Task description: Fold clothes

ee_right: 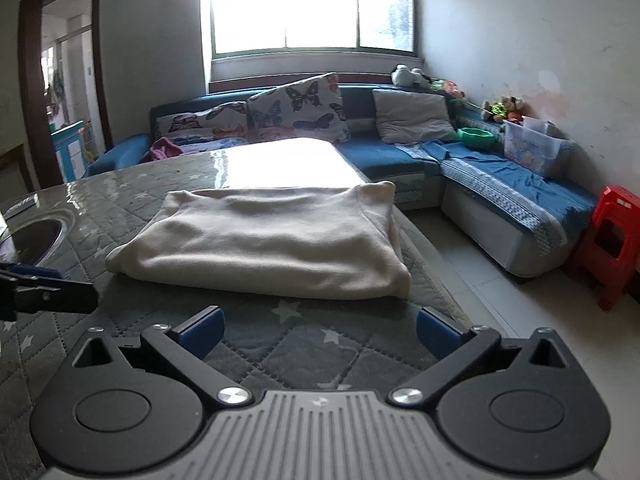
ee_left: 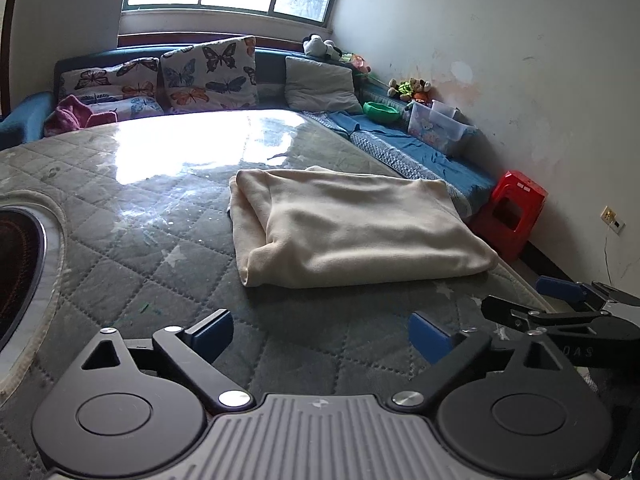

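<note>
**Folded Garment on Bench, Both Tongs Released**

At the far left of the left wrist view, a round dark inset (ee_left: 16, 264) is set into the bench (ee_left: 132, 240). The bench is covered with a grey quilted, star-patterned cloth under a glossy clear sheet, on which window glare is reflected.

The left tongs (ee_left: 320, 334) are seen at the bottom of that view with the jaws spread wide and nothing between the blue pads (ee_left: 214, 332). The pads are held above the bench cover, short of the garment and not in contact with it.

The cream garment (ee_left: 352, 224) is located on the bench just beyond the tongs, toward the bench's right edge. It is folded into a compact, roughly rectangular bundle, with the layered folds visible along its left side.

The right tongs (ee_right: 320, 332) are likewise released, with the jaws fully spread and empty, and are held above the bench cover in front of the garment's near edge. In the left wrist view, the right tongs are visible at the right margin, beside the left tongs.

Beyond the bench, a blue corner sofa (ee_right: 400, 156) is seen with butterfly-print cushions (ee_right: 296, 108). A red plastic stool (ee_right: 612, 240) stands on the floor at the far right.
</note>
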Demonstrator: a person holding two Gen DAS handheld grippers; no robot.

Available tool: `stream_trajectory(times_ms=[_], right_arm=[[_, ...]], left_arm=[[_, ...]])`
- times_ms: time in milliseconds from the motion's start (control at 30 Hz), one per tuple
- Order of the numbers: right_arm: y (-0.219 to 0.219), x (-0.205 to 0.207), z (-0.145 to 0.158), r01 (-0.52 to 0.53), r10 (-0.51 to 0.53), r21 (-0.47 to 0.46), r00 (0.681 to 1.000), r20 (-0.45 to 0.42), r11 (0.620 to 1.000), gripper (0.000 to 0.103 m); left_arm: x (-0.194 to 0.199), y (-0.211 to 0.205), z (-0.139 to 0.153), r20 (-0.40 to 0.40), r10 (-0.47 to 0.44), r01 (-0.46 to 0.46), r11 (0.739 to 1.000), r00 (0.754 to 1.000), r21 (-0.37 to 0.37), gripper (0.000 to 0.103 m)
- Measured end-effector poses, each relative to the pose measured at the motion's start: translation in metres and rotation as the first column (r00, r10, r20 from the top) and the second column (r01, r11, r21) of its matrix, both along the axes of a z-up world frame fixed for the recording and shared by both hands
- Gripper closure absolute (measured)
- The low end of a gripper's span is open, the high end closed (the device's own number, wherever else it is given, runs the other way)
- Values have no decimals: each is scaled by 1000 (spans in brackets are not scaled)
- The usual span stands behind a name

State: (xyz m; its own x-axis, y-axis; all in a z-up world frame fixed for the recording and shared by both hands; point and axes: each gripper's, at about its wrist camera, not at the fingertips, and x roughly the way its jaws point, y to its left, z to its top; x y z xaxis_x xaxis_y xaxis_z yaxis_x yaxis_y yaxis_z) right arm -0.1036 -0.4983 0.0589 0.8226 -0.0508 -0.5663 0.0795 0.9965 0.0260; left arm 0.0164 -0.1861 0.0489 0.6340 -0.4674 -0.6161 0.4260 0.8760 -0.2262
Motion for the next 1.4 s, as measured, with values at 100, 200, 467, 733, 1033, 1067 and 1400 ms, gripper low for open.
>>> stream_trajectory(times_ms=[100, 200, 467, 733, 1033, 1067, 1400], right_arm=[[1, -4, 0, 21, -21, -8, 1000, -4, 1000, 0], [4, -7, -2, 31, -31, -13, 999, -14, 999, 0], [12, -16, -7, 32, -32, 1, 999, -25, 999, 0], [20, -24, -9, 65, -65, -8, 997, -34, 998, 0], [22, -31, -10, 94, -93, 27, 995, -40, 995, 0], [22, -33, -10, 95, -94, 28, 995, -40, 995, 0], [24, -42, -9, 95, -94, 31, 995, -35, 995, 0]], left_arm=[[-4, 3, 0, 6, 8, -8, 1000, 1000, 1, 4], [-9, 5, -2, 4, 15, -15, 1000, 1000, 2, 2], [-21, 8, -7, -12, 27, -27, 1000, 1000, 6, 0], [-32, 10, -7, 9, 40, -40, 999, 999, 24, 0], [-41, 14, -6, 6, 53, -53, 998, 999, 35, 0], [-42, 13, -6, 6, 52, -52, 998, 999, 39, 0], [-52, 14, -2, 21, 47, -48, 998, 999, 46, 0]])
